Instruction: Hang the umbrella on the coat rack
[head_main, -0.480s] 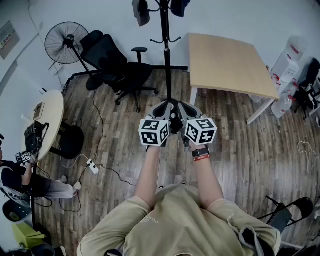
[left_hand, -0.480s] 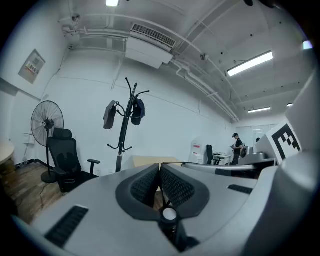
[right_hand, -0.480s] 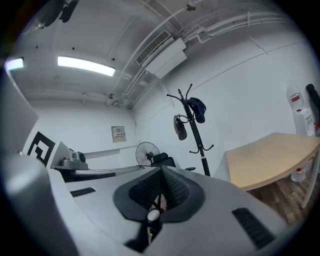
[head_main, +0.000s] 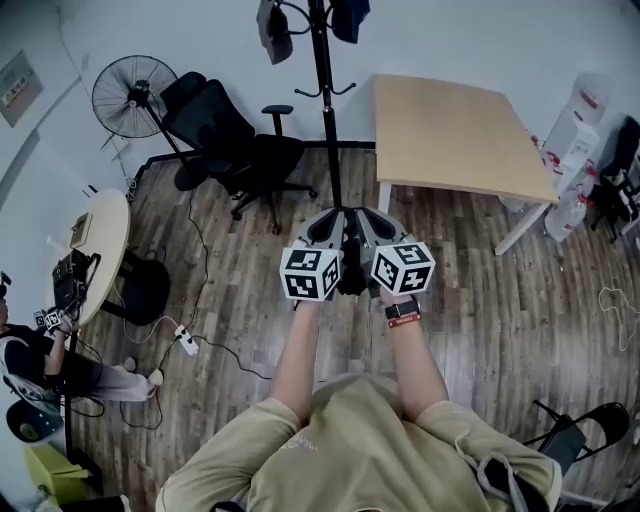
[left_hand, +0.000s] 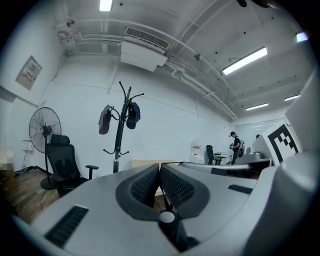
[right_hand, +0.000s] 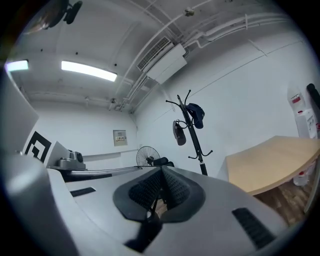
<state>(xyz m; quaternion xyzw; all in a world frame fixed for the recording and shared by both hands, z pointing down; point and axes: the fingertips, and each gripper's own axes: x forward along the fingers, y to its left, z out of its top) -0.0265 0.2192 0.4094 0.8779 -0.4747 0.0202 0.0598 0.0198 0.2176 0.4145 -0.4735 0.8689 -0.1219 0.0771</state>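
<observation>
We find the left tongs (left_hand: 159, 169) closed: the two ribbed pads meet at their tips and nothing is held between them. The right tongs (right_hand: 161, 172) are in the same condition, tips together and empty. In the head view both tongs are held side by side in front of the person's chest, close together, their marker cubes (head_main: 310, 273) nearest the body and their noses pointing toward the foot of the coat rack (head_main: 325, 110).

We note that the coat rack stands upright on the wooden floor (head_main: 480, 300), just beside the left edge of the light wooden table (head_main: 460, 130). The grey folded umbrella (head_main: 272, 30) hangs from an upper hook on the left side of the pole, clear of both tongs. A dark blue item (head_main: 350, 15) hangs from a hook on the opposite side; we cannot tell what it is.

A black office chair (head_main: 230, 135) stands left of the rack, with a standing fan (head_main: 133, 95) beyond it, near the wall
</observation>
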